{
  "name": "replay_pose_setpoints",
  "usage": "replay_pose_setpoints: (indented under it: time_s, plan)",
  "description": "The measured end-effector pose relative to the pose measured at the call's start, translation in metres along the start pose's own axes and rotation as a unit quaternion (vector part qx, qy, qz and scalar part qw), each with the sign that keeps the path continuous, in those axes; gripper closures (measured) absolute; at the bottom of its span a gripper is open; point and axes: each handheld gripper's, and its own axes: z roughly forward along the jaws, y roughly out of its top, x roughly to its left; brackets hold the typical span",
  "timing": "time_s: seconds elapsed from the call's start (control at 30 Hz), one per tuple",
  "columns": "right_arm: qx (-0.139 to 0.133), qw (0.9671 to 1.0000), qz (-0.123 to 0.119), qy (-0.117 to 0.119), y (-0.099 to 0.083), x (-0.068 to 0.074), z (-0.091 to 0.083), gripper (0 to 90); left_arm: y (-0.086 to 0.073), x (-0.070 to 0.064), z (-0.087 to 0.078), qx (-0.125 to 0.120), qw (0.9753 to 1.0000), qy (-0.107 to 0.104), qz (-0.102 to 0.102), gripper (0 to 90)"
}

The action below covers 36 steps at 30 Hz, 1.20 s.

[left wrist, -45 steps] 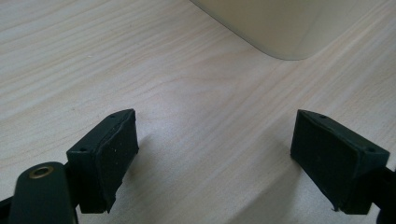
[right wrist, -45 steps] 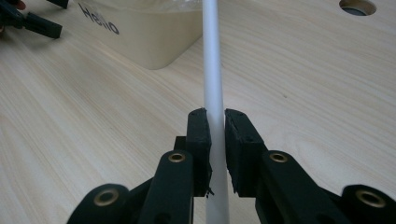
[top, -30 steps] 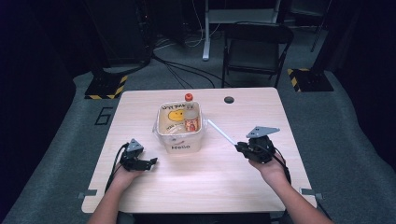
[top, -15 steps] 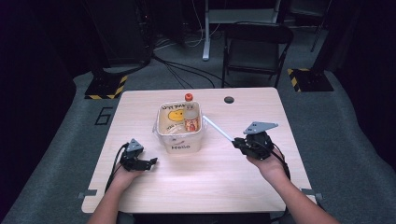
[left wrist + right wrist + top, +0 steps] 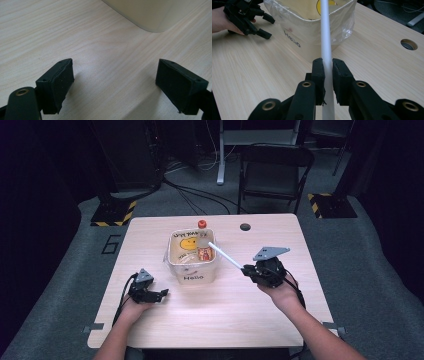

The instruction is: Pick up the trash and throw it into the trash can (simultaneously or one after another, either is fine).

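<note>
Now white stick (image 5: pixel 326 37) between jaws.

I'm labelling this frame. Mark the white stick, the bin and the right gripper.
white stick (image 5: pixel 325 30), right gripper view, mid shaft above the jaws.
bin (image 5: pixel 194 277), high view, front wall by the lettering.
right gripper (image 5: pixel 327 75), right gripper view, between the fingertips clamping the stick.

Pale matt wood-grain surface (image 5: pixel 260 320); smooth white plastic stick (image 5: pixel 326 37); glossy clear film lining the cream bin (image 5: pixel 312 37); matt black fingers (image 5: pixel 318 72).
</note>
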Motion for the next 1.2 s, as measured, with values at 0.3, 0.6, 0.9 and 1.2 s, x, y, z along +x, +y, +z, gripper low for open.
replay_pose_setpoints:
  time_s: [0.3,0.6,0.9,1.2]
  plan:
    - [-0.003,0.9999,-0.014,0.009,0.013,0.006,0.007,79.7,0.000,0.000,0.000,0.000,1.0000,0.000,0.001,14.8]
    - [0.001,0.9995,-0.026,0.015,0.024,0.010,0.017,79.6,0.000,0.000,0.000,0.000,1.0000,-0.001,-0.001,14.8]
    - [0.005,0.9994,-0.027,0.019,0.033,0.010,0.030,79.6,0.000,0.000,0.000,0.000,1.0000,-0.001,0.000,14.8]
    - [0.008,0.9995,-0.025,0.019,0.043,0.008,0.046,79.6,0.000,0.000,0.000,0.000,1.0000,-0.001,-0.001,14.8]
